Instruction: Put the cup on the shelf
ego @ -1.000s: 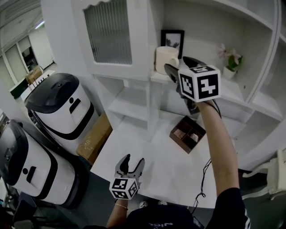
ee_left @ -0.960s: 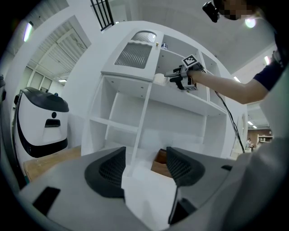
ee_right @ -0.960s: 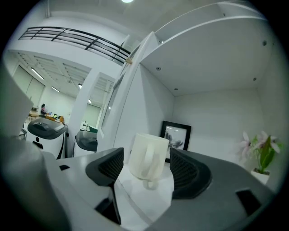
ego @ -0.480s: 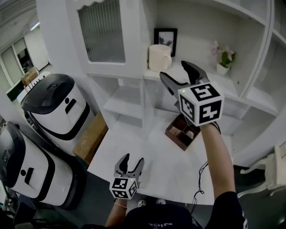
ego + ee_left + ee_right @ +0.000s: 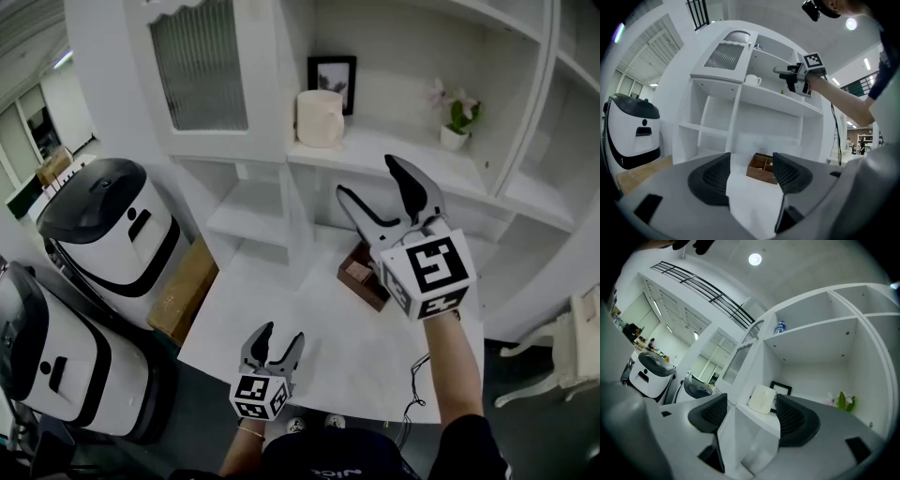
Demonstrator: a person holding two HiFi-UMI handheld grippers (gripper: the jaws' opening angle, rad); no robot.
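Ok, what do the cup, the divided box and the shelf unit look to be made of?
Cup: probably glazed ceramic; cream, opaque, smooth-sided, though plastic cannot be ruled out. Divided box: likely wood; brown, matte, with thin partition walls. Shelf unit: white painted or laminated board, smooth and flat; which of the two cannot be told.

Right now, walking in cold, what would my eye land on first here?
The right gripper, raised before the white shelf, black jaws wide apart and empty, with a checkered marker cube behind them. Beyond it a cream cup stands on that shelf beside a framed picture. At the left stand two bulky white-and-black machines.
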